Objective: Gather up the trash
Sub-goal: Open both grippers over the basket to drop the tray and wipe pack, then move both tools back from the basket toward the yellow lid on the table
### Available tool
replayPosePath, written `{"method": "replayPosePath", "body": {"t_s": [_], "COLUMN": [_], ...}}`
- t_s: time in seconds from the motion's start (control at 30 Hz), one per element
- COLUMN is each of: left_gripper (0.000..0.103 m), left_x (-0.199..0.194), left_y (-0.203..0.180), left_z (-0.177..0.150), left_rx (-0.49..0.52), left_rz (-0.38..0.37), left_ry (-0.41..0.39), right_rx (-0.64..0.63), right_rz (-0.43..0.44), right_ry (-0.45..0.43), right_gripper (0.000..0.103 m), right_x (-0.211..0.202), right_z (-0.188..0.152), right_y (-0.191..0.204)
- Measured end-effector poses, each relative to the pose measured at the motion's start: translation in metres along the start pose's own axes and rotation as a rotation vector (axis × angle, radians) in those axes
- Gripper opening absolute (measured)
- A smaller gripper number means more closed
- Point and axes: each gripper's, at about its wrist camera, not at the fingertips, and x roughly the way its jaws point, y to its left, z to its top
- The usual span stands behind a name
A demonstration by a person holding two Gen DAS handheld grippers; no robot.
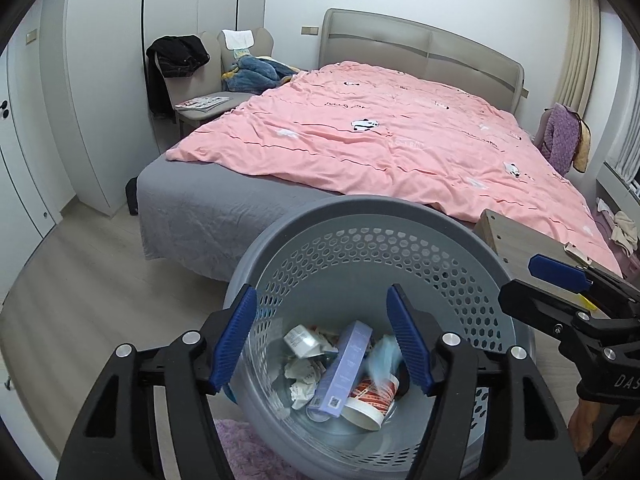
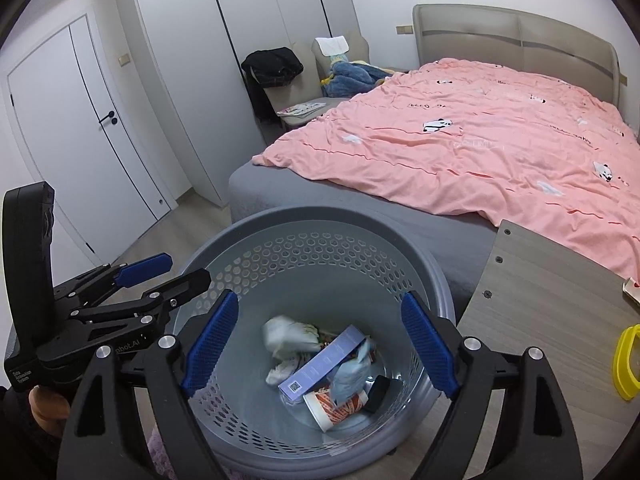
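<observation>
Both tongs hang spread over the mouth of one grey perforated waste basket (image 1: 360, 248), which stands on the pale wood floor (image 1: 80, 280) just beside the foot of the bed. The left tongs (image 1: 322, 340) pinch nothing, and the right tongs (image 2: 318, 344) are likewise empty and stand wider.

In the basket's bottom lies the trash: a lilac carton (image 1: 344, 364) leaning across the pile, an orange-printed paper cup (image 2: 340, 404) on its side, several crumpled white papers (image 1: 302, 372), a blurred pale-blue wad (image 2: 352, 372) and a small black object (image 2: 378, 392) against the wall.

A grey wood-grain surface (image 2: 552, 320) sits at the basket's right, with a yellow ring-shaped item (image 2: 626, 360) near its right edge. The one bed carries a pink panda-print duvet (image 1: 400, 140) over a grey sheet (image 1: 208, 208). Two beige chairs (image 1: 200, 80) stand by the white wardrobe (image 1: 112, 80).
</observation>
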Motion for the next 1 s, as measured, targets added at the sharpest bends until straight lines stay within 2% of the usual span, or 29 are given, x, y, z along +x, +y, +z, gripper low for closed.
{"method": "replayPosePath", "body": {"t_s": [0.6, 1.0], "left_gripper": [0.071, 0.078], "left_x": [-0.011, -0.022], "left_y": [0.003, -0.009], "left_z": [-0.007, -0.013], "left_rx": [-0.009, 0.007], "left_rz": [0.042, 0.044], "left_ry": [0.003, 0.003], "right_rx": [-0.001, 0.021], "right_rz": [-0.005, -0.022], "right_ry": [0.014, -0.006], "right_gripper": [0.084, 0.088], "right_x": [-0.002, -0.022], "right_z": [-0.01, -0.024], "right_y": [0.001, -0.008]}}
